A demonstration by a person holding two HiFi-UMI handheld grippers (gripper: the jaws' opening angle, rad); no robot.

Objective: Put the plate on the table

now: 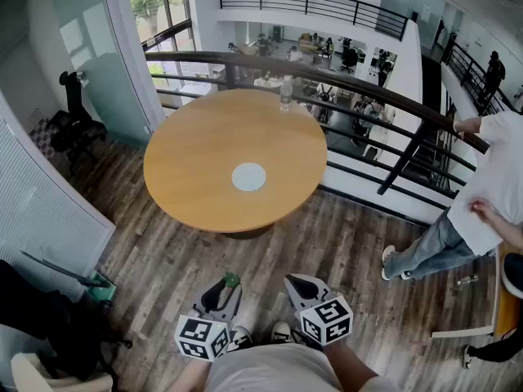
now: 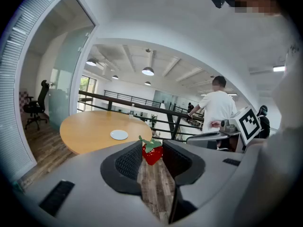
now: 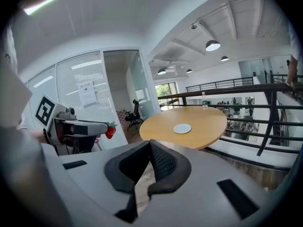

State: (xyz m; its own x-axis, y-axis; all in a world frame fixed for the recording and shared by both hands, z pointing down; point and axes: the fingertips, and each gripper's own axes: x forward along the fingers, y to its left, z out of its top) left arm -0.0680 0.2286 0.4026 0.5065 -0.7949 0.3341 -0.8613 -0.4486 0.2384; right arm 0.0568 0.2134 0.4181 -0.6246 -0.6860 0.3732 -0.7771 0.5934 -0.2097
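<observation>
The left gripper (image 2: 151, 149) had its jaws pinching a small red toy strawberry with a green leafy top (image 2: 152, 155), the pads closed on its sides. The right gripper (image 3: 149, 148) held nothing; its jaws were pressed together at the tips. Both were carried low and close to the body, tilted a little downward over the dark wood-plank floor (image 1: 327, 243) and well short of the desk.

Ahead stood the round wooden desk (image 1: 196, 162), and the small white round plate (image 1: 248, 176) lay flat near its middle, apart from everything else. A clear plastic bottle (image 1: 286, 92) stood upright at the far edge by the railing, and a person in a white shirt (image 1: 490, 186) stood off to the right.

Judged from this, the plate was already on the desk, so that step looked done rather than in hand. The next move probably concerned the strawberry – it would call for stepping up to the desk and reaching the left gripper out over the plate before letting go
</observation>
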